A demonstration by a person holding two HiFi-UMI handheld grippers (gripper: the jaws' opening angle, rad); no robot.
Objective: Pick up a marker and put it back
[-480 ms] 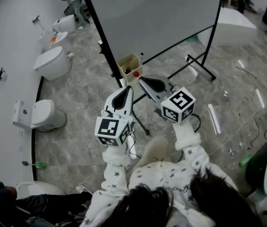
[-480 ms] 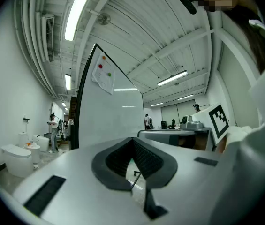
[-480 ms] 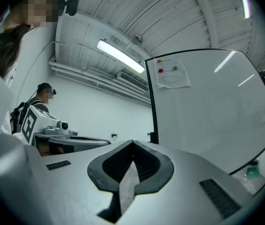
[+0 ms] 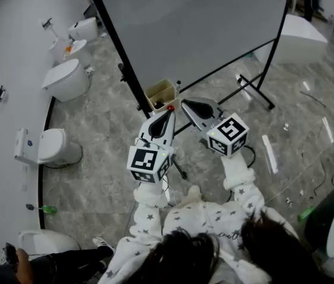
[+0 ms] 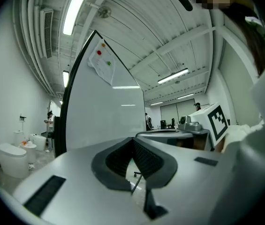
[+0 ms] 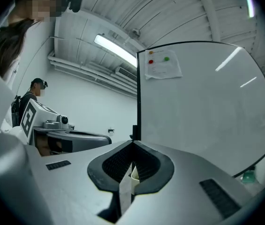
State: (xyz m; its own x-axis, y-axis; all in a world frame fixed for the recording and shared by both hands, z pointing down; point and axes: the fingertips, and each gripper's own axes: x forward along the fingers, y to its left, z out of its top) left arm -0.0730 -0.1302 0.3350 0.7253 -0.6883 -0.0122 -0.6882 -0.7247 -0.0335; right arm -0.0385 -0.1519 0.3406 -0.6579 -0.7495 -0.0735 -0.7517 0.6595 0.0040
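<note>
In the head view a small beige box (image 4: 159,93) hangs at the foot of the whiteboard (image 4: 196,22). A red-capped marker (image 4: 170,107) shows at its near edge. My left gripper (image 4: 167,115) points at the box, its tip just short of the red cap, jaws shut and empty. My right gripper (image 4: 185,105) lies to the right of the box, also shut with nothing held. In the left gripper view the left gripper (image 5: 133,140) has its tips together before the whiteboard (image 5: 104,121). In the right gripper view the right gripper (image 6: 132,144) is shut.
Toilets (image 4: 66,78) line the left wall, with another one (image 4: 48,147) nearer. The whiteboard's black stand legs (image 4: 255,90) spread over the grey floor. A green bottle (image 4: 48,209) lies at the lower left. Cables (image 4: 320,176) trail on the right.
Both grippers have moved forward toward the box and whiteboard. The left tip now sits right by the red cap. Both jaws stay shut.
</note>
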